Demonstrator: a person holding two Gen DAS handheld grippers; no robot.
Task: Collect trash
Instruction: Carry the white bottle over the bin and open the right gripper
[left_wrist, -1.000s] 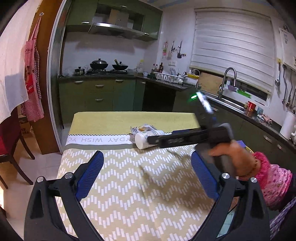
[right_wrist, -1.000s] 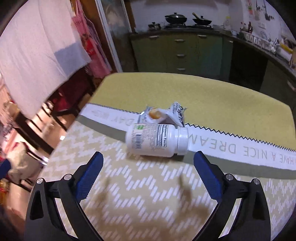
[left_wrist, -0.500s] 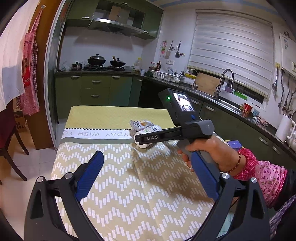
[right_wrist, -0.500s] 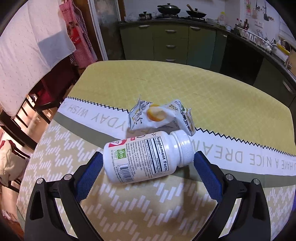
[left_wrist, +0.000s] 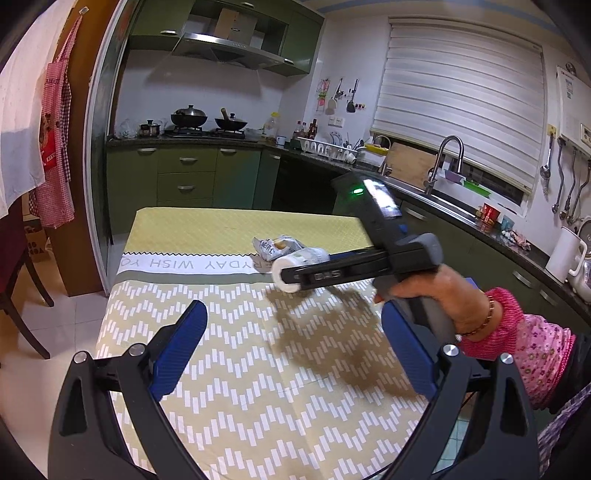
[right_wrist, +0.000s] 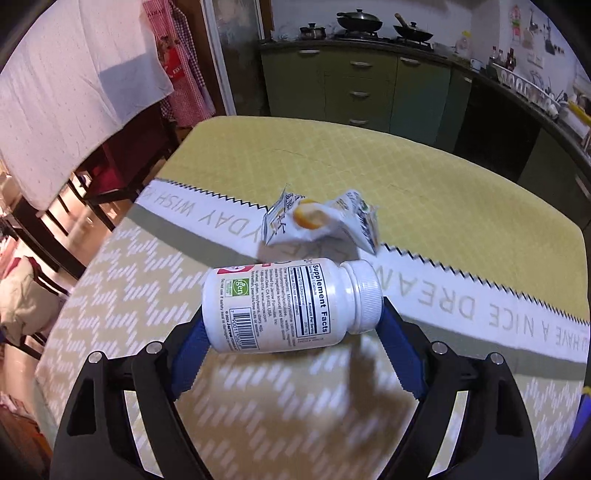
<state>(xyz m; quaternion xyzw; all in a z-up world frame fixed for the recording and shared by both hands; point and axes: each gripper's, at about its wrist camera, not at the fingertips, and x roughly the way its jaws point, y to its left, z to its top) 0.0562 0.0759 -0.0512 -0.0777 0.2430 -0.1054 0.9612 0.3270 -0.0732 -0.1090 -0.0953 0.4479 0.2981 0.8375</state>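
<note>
A white supplement bottle (right_wrist: 291, 306) lies on its side on the patterned tablecloth (right_wrist: 258, 406). A crumpled white wrapper (right_wrist: 317, 223) with an orange bit lies just behind it. My right gripper (right_wrist: 291, 339) is open, and its blue pads (right_wrist: 186, 356) stand on either side of the bottle, base on the left, cap on the right. In the left wrist view the right gripper (left_wrist: 291, 278) reaches over the bottle (left_wrist: 295, 271) and the wrapper (left_wrist: 275, 245) shows beyond. My left gripper (left_wrist: 295, 350) is open and empty above the near part of the table.
The table stands in a kitchen with green cabinets (left_wrist: 184, 177) behind, a counter with a sink (left_wrist: 443, 192) on the right, and a dark chair (left_wrist: 18, 280) on the left. A white cloth (right_wrist: 74, 92) hangs at the left.
My right gripper has moved forward and down, so the bottle now lies between its pads. My left gripper has stayed open and drawn back a little.
</note>
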